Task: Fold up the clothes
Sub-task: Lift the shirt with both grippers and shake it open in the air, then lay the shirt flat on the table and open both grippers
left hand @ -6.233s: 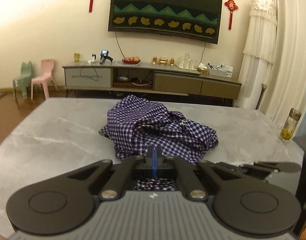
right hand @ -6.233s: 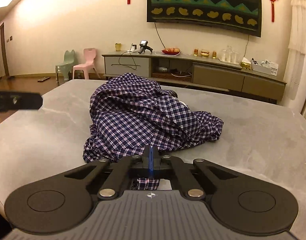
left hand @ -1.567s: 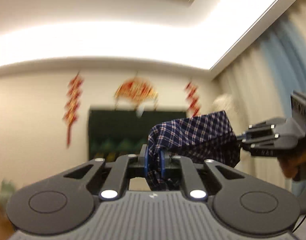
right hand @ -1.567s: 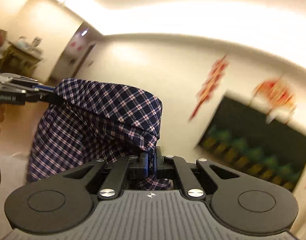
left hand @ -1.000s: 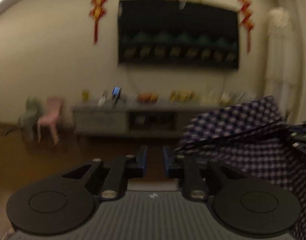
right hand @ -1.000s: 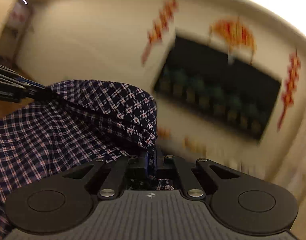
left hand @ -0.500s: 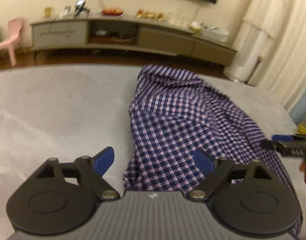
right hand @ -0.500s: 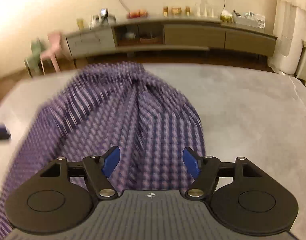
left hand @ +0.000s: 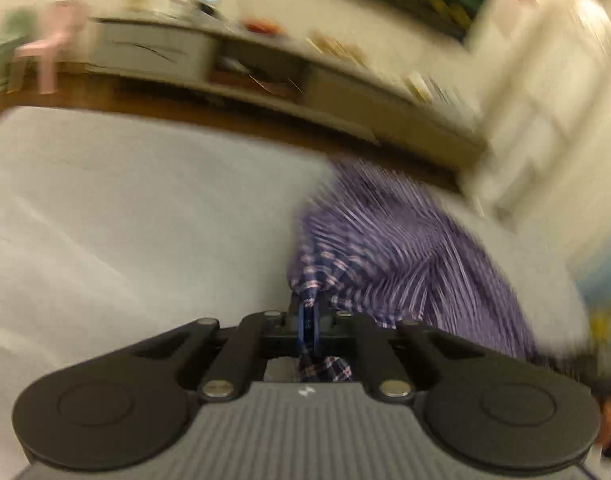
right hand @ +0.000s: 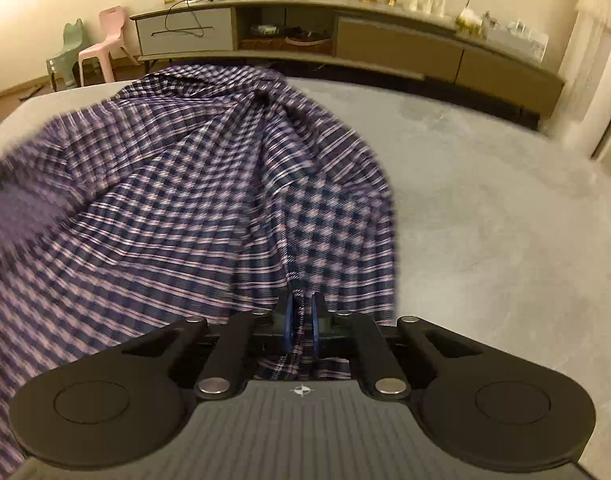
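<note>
A navy and white checked shirt [right hand: 185,184] lies spread over the grey stone table [right hand: 485,220], its cloth fanning away to the left and far side. My right gripper [right hand: 301,320] is shut on the shirt's near edge, with a fold pinched between the blue pads. In the blurred left wrist view the shirt [left hand: 405,264] trails off to the right over the table [left hand: 125,220]. My left gripper [left hand: 308,316] is shut on a bunched corner of it, and a scrap of cloth shows behind the fingers.
A long low TV cabinet [right hand: 345,28] runs along the far wall beyond the table. A pink chair [right hand: 101,44] and a green chair [right hand: 65,52] stand on the floor at the left. Pale curtains [left hand: 545,100] hang at the right.
Half a second ago both grippers hovered wide open over the shirt. Both have since dropped to its near edge and shut on the cloth. The left view is swinging.
</note>
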{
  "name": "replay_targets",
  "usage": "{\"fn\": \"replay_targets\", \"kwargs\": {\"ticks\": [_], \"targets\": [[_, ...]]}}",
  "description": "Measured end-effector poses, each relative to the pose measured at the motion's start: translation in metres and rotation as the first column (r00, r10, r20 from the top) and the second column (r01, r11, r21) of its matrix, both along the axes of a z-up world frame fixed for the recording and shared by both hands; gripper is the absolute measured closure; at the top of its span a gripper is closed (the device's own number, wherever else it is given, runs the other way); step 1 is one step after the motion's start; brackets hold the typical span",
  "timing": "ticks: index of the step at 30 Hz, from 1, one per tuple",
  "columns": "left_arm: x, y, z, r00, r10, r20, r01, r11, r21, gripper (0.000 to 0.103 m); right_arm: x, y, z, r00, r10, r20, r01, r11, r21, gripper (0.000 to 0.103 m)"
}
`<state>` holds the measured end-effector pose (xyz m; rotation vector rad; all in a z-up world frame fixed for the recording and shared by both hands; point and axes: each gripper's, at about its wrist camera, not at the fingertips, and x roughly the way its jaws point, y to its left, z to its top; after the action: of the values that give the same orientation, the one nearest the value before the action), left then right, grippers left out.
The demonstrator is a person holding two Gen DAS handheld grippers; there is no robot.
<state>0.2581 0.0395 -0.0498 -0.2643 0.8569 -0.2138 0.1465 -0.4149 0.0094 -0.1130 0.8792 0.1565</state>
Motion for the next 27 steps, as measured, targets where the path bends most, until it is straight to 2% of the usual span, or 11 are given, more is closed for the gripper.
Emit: {"fn": "replay_targets", "kwargs": {"ticks": [4,7,9,11,14,16,18,19,20,24,27], "targets": [[0.012,0.054,0.005,0.992,0.127,-0.005,-0.127,0.991,-0.047,0.085,0.009,-0.013,-0.006,0.996,-0.086,0.032,0.089,0.991,-0.099,0.096],[0.021,0.095,0.008,0.975,0.221,-0.013,-0.221,0.972,-0.082,0.054,0.013,-0.024,-0.009,0.992,-0.125,-0.010,0.125,0.992,-0.015,0.092],[0.027,0.120,0.010,0.960,0.279,-0.020,-0.280,0.955,-0.101,0.025,0.009,-0.017,-0.003,0.996,-0.082,-0.030,0.085,0.990,0.108,0.068],[0.024,0.109,0.001,0.968,0.250,-0.032,-0.251,0.967,-0.037,0.018,0.003,0.000,0.003,1.000,-0.011,-0.028,0.017,0.981,0.195,0.031],[0.019,0.091,-0.012,0.977,0.206,-0.054,-0.203,0.977,0.058,0.018,-0.002,0.036,-0.001,0.994,0.096,-0.047,-0.085,0.975,0.203,0.024],[0.015,0.079,-0.020,0.981,0.178,-0.070,-0.169,0.978,0.121,0.033,-0.003,0.055,-0.008,0.987,0.146,-0.060,-0.137,0.982,0.132,0.031],[0.012,0.068,-0.029,0.985,0.151,-0.089,-0.133,0.974,0.182,0.090,-0.004,0.068,-0.011,0.982,0.182,-0.042,-0.179,0.982,0.058,0.058],[0.010,0.063,-0.033,0.985,0.140,-0.096,-0.117,0.971,0.210,0.096,-0.003,0.069,-0.010,0.980,0.195,-0.039,-0.193,0.980,0.050,0.093],[0.012,0.072,-0.029,0.985,0.154,-0.078,-0.136,0.971,0.197,0.098,0.000,0.069,-0.010,0.981,0.191,-0.041,-0.189,0.981,0.039,0.103],[0.013,0.125,-0.001,0.951,0.308,0.027,-0.309,0.941,0.136,0.095,0.013,0.059,-0.013,0.990,0.138,-0.015,-0.139,0.984,-0.115,0.103],[0.003,0.154,0.006,0.925,0.379,0.035,-0.381,0.920,0.096,0.071,0.025,0.050,-0.022,0.997,0.039,0.060,-0.019,0.951,-0.310,0.103]]}}
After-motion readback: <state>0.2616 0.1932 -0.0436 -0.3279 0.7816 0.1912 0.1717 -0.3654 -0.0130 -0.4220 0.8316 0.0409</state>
